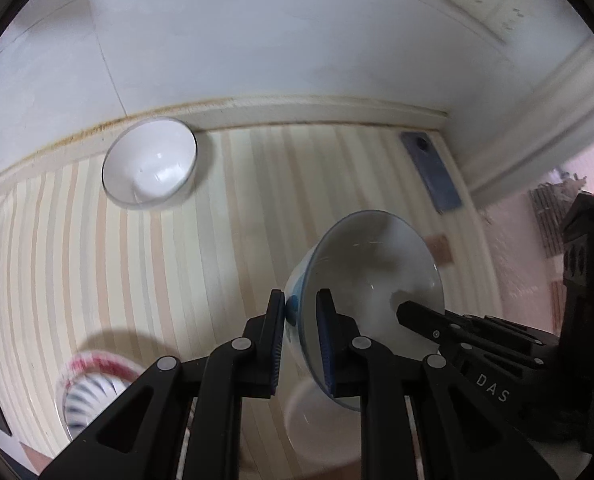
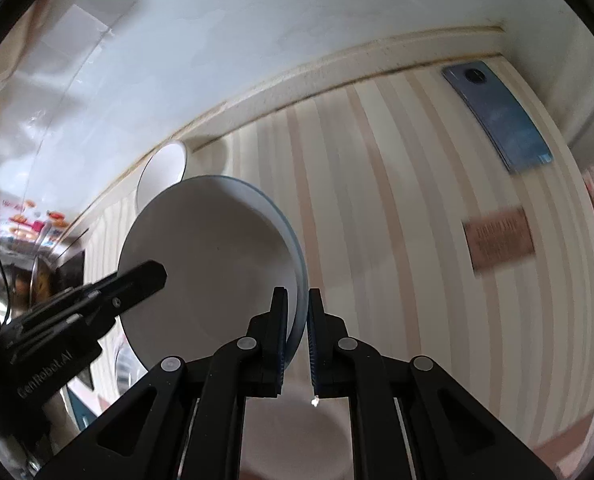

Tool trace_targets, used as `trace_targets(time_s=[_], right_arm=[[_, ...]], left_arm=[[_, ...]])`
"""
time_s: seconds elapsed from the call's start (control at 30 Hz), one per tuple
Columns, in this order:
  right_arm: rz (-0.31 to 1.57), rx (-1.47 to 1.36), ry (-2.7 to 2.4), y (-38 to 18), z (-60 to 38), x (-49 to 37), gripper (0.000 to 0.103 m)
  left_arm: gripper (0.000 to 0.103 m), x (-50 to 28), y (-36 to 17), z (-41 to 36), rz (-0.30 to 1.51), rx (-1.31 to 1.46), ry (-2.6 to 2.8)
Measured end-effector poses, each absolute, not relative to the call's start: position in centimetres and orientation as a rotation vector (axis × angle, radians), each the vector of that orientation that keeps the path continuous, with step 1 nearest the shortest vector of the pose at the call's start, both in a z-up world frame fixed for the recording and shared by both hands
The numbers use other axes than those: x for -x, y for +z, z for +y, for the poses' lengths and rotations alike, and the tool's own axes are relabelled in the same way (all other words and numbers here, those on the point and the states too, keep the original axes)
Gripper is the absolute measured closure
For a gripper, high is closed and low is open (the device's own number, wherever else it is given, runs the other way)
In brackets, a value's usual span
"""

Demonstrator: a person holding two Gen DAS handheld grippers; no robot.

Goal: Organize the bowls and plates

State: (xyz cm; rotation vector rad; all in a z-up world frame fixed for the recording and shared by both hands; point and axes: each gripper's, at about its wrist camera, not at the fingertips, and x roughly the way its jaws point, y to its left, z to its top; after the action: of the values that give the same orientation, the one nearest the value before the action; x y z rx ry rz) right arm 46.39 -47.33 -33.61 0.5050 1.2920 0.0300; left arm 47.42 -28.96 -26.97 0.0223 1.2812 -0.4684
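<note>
A white ceramic bowl with a blue rim band and blue painted marks outside (image 1: pixel 373 264) is hanging tilted above the striped cream-and-tan tabletop (image 1: pixel 137 260), gripped from two opposite sides. The left gripper (image 1: pixel 301 312) is pinching the bowl's wall, one finger outside and one inside; the right gripper (image 2: pixel 297 312) is doing likewise on the opposite rim, its jaws pressed nearly together on the thin wall. Four bowls are showing: the held one, a plain white bowl (image 1: pixel 149 163) standing upright by the wall's edge strip, a red-rimmed bowl with dark stripes (image 1: pixel 93 388) at lower left, and a white bowl (image 1: pixel 321 432) lying directly beneath the held one. One blue phone (image 2: pixel 497 114) is lying in the far corner, well apart.
</note>
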Motion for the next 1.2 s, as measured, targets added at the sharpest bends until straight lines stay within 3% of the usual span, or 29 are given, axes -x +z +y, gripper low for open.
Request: trace_targets(time_s=[0.43, 1.2], right_arm=[[1.377, -0.514, -0.007, -34.9, -46.7, -36.5, 0.091], [1.436, -0.514, -0.018, -37.6, -46.6, -36.0, 0.089]], left_arm=[[0.089, -41.0, -31.4, -29.2, 1.41, -0.089, -0.513], [0.089, -39.8, -34.8, -30.6, 1.457, -0.204, -0.47]])
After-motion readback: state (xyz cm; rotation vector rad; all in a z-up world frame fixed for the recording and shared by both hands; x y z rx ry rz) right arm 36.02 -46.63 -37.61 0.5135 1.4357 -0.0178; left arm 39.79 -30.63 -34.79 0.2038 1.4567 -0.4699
